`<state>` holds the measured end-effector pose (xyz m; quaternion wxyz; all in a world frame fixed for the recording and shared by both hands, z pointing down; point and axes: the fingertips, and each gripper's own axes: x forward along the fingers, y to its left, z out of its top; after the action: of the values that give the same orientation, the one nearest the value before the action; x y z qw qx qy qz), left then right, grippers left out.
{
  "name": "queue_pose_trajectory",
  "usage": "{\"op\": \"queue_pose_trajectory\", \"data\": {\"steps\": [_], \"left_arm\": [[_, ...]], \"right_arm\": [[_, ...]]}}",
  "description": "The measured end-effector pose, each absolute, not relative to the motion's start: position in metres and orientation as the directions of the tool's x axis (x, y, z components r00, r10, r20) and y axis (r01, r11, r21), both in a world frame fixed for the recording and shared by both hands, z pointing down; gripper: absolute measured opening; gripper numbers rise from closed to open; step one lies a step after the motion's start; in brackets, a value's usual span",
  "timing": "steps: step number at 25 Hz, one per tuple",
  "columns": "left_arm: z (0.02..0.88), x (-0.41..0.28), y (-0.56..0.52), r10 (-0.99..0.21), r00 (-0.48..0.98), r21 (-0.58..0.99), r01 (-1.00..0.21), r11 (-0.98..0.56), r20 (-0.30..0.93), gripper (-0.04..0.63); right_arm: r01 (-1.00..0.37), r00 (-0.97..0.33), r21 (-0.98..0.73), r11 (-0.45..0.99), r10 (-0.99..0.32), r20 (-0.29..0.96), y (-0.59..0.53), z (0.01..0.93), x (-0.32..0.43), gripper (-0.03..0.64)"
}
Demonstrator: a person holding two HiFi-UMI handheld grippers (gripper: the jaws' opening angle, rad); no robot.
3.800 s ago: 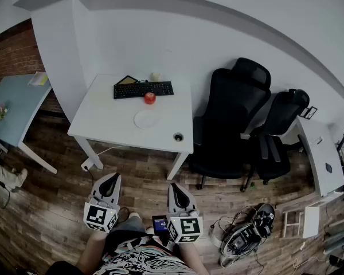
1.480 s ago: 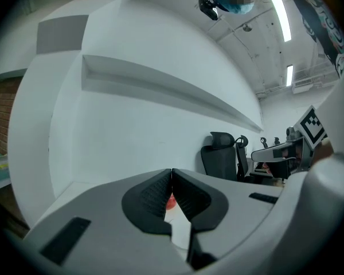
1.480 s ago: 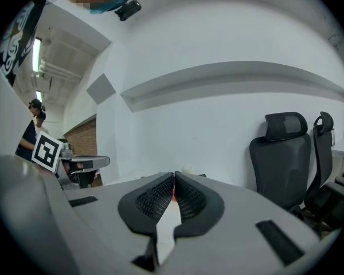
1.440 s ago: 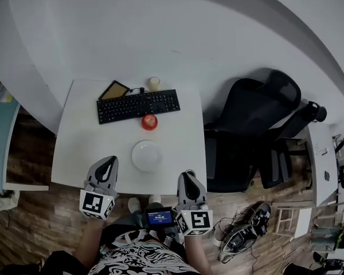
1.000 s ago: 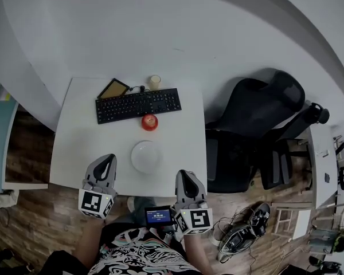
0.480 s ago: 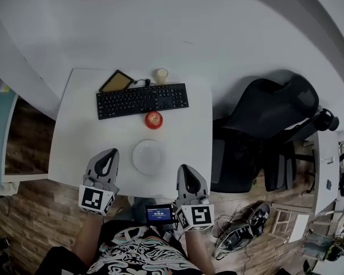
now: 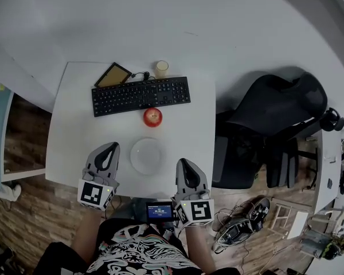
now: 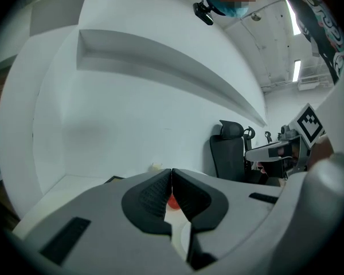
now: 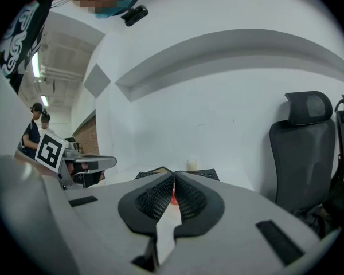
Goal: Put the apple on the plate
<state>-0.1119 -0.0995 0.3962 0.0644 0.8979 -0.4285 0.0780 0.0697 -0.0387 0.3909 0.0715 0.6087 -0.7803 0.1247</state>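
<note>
Both grippers are low at the near edge of the table [image 7: 69, 125], one on each side of the plate [image 7: 146, 156]. L gripper [image 7: 110, 148] has its jaws fully together w/ nothing between them, and the left gripper view confirms the pads meet in a line. R gripper [image 7: 182, 162] is the same, closed tight and empty.

Apple [image 7: 152, 117] sits on the table top, not on the plate. It lies just beyond the plate's far rim, between the plate and the keyboard [image 7: 141, 95], close to both but touching neither as far as I can tell.

Key relation: the apple lies straight ahead and inward of both tools, approx. on the midline between them, w/ the plate in the path.
- From the L gripper it is fwd and to the right.
- From the R gripper it is fwd and to the left.
- Reach looks abt even. The L tip is maybe a touch nearer, too close to call.

Through each gripper's own cam the apple shows as a red patch right behind the closed jaw line (L [image 8: 173, 201], R [image 9: 172, 198]), so both point roughly at it.

The apple is round w/ no long axis and its stem dimple faces up, so approach angle is free. Jaws need to open before any grab, then a short pull back toward the plate.
</note>
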Motion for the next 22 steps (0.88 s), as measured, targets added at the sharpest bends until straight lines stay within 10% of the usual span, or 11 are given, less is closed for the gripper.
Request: {"op": "queue_pose_trajectory", "data": {"steps": [22], "left_arm": [[0.447, -0.081, -0.148, -0.737, 0.635, 0.070, -0.767, -0.638, 0.231, 0.017]], "right_arm": [[-0.951, -0.308, -0.103, 0.290, -0.892, 0.332, -0.095, 0.442, 0.073, 0.031]]}}
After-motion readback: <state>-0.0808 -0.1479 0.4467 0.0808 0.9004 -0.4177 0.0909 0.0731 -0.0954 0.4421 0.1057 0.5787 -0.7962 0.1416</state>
